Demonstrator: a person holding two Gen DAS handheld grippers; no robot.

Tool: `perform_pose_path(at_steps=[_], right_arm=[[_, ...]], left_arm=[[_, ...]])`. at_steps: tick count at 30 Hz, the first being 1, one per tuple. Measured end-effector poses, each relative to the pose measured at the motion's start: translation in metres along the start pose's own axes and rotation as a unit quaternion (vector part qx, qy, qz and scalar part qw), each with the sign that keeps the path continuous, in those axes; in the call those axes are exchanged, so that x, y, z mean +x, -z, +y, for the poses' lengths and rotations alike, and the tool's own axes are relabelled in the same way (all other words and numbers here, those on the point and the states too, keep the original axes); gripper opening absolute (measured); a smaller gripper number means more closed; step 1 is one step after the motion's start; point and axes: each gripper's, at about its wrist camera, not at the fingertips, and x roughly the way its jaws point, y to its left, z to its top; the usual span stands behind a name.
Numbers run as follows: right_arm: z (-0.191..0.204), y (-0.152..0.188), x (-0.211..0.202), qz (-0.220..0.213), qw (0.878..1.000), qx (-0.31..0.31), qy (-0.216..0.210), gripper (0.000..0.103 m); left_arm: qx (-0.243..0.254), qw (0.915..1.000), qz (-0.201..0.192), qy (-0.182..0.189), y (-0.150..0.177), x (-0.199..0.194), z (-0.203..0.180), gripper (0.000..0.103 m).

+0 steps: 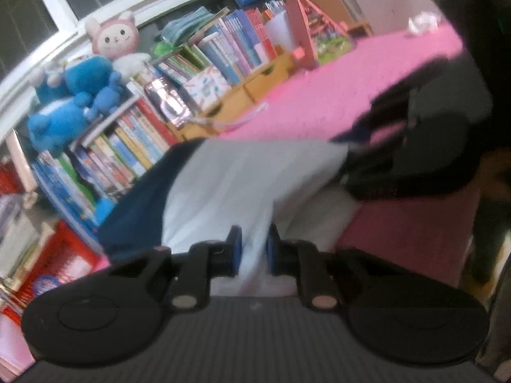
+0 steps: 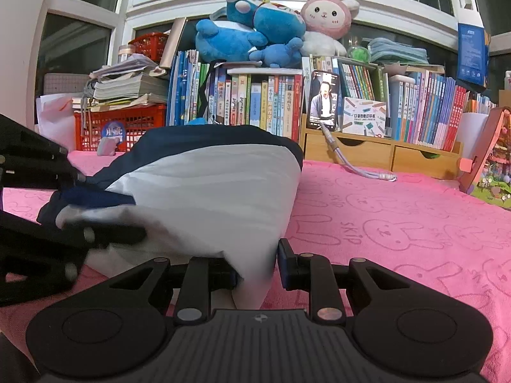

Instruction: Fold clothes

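We find both tools pinching the white-and-navy garment [image 2: 207,191] on the pink towel-covered bench [image 2: 399,223]: left tool [image 1: 254,249], right tool [image 2: 257,268]. Recommend equal tension and aligned edges before lowering the fold.

I have the garment [image 2: 204,185] lying on the towel [image 2: 399,223], left of centre. Behind it stands the bookshelf [image 2: 255,102], plush toys [image 2: 252,32] on top, phone [image 2: 323,100] propped right of the books.
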Motion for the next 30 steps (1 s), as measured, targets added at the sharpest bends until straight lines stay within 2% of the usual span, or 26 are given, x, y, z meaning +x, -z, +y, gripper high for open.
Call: perform_pose_path(at_steps=[7,13,17,19,20,21,22,23,25,27,29,30], right_arm=[[0.001,0.002,-0.002,-0.004,1.0,-0.007,0.008,0.025],[0.001,0.004,-0.002,-0.004,1.0,-0.009,0.01,0.025],[0.001,0.005,-0.001,-0.002,1.0,-0.01,0.011,0.025],[0.002,0.005,-0.001,-0.002,1.0,-0.012,0.011,0.025],[0.002,0.005,-0.001,-0.002,1.0,-0.012,0.01,0.025],[0.002,0.005,-0.001,-0.003,1.0,-0.012,0.009,0.025],[0.002,0.005,-0.001,-0.003,1.0,-0.012,0.008,0.025],[0.003,0.005,-0.001,-0.003,1.0,-0.013,0.008,0.025],[0.004,0.006,0.0,-0.003,1.0,-0.014,0.008,0.026],[0.004,0.006,0.0,-0.003,1.0,-0.014,0.008,0.026],[0.004,0.006,0.001,-0.003,1.0,-0.014,0.009,0.026],[0.004,0.006,0.001,-0.002,1.0,-0.015,0.008,0.026]], left_arm=[[0.003,0.997,0.065,-0.041,0.029,-0.008,0.015,0.015],[-0.048,0.9901,0.106,-0.079,0.054,-0.02,0.04,0.015],[-0.118,0.9831,0.109,-0.088,0.06,-0.031,0.055,0.015],[-0.202,0.9697,0.106,-0.087,0.063,-0.042,0.073,0.016],[-0.262,0.9581,0.09,-0.072,0.068,-0.051,0.083,0.016],[-0.32,0.9426,0.074,-0.058,0.072,-0.059,0.093,0.016],[-0.378,0.923,0.057,-0.042,0.076,-0.068,0.104,0.019],[-0.444,0.8957,0.025,-0.018,0.083,-0.078,0.115,0.024],[-0.541,0.8398,-0.029,0.036,0.097,-0.092,0.127,0.026],[-0.613,0.7799,-0.072,0.103,0.109,-0.093,0.135,0.033],[-0.666,0.7182,-0.098,0.177,0.117,-0.085,0.129,0.046],[-0.677,0.7005,-0.1,0.202,0.118,-0.077,0.125,0.048]])
